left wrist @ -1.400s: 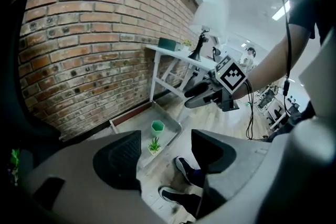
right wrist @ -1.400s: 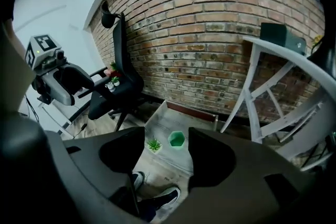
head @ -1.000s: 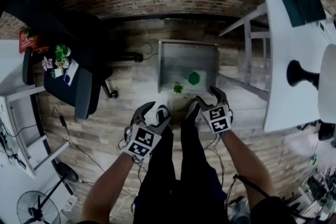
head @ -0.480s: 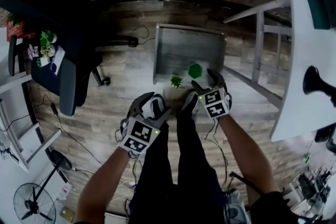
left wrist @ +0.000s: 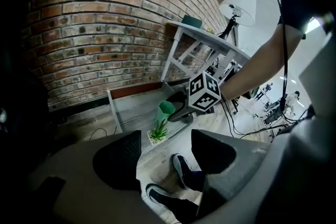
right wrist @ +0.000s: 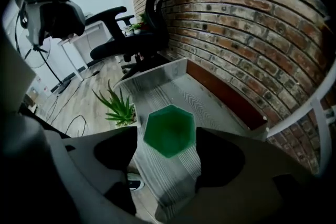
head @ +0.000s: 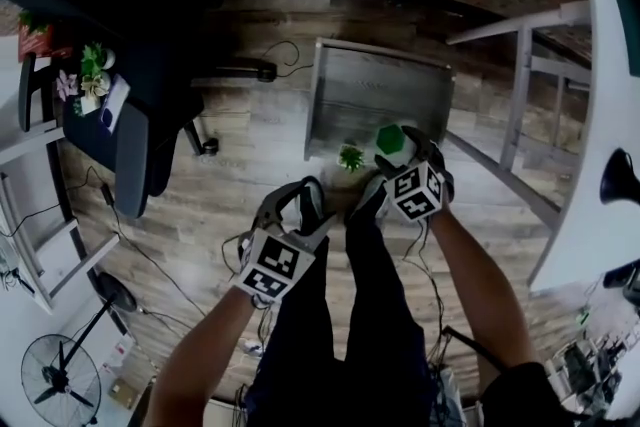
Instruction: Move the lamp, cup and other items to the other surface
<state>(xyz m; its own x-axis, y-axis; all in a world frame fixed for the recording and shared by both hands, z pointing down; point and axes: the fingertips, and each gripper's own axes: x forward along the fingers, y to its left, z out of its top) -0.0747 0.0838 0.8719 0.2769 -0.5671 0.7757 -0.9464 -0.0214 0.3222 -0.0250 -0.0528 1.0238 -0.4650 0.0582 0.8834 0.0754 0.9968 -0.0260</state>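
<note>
Right tool lower, at green cup
My jaws just opened, cup between at 12 o'clock, ungripped; left tool released.

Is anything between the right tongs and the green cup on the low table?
Nothing visible. The right tongs, whose jaws have just been opening, stand wide with the green cup straight ahead in their gap, untouched. The small plant stands off to one side, clear of the line.
</note>
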